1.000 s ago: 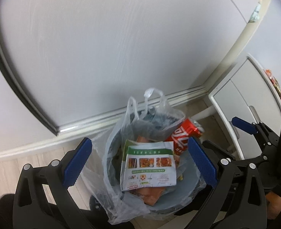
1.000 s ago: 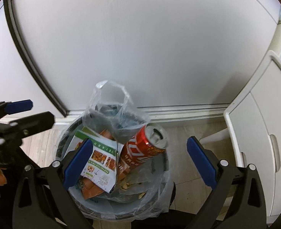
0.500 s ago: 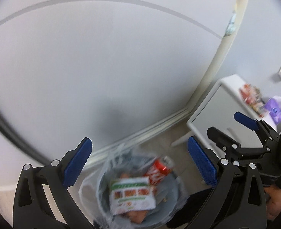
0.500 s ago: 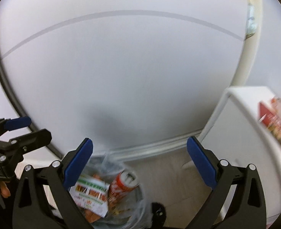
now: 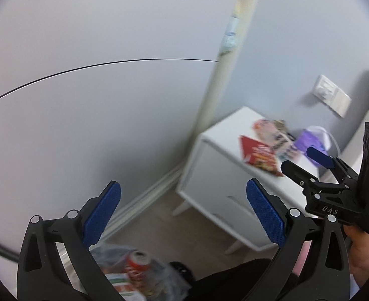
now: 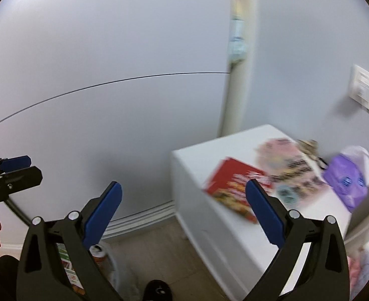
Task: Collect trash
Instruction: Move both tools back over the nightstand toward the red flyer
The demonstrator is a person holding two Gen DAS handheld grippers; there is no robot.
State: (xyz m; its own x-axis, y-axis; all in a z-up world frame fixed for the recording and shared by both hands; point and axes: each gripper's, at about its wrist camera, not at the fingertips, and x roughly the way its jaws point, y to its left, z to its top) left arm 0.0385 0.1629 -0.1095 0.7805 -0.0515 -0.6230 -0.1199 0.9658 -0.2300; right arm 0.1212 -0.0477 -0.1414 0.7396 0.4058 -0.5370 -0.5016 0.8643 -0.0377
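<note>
bin [image 5: 144,279] held a can and wrappers; red packet [image 6: 237,188] and others remained on desk [image 6: 192,158]; my left tongs [image 5: 183,215] and right tongs [image 6: 183,213] were both apart, empty.

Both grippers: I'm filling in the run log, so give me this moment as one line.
left gripper: open, empty | right gripper: open, empty | red packet: on white cabinet | red can: in bin bag

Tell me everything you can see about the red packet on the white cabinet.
The red packet is a flat, printed package, bright red with what looks like food pictures and pale lettering, all blurred by motion. It lies flat on top of the white cabinet, near its front edge, with one corner slightly past it. A pale pink wrapper lies just behind it, seemingly touching or overlapping. Neither gripper touches it.
</note>
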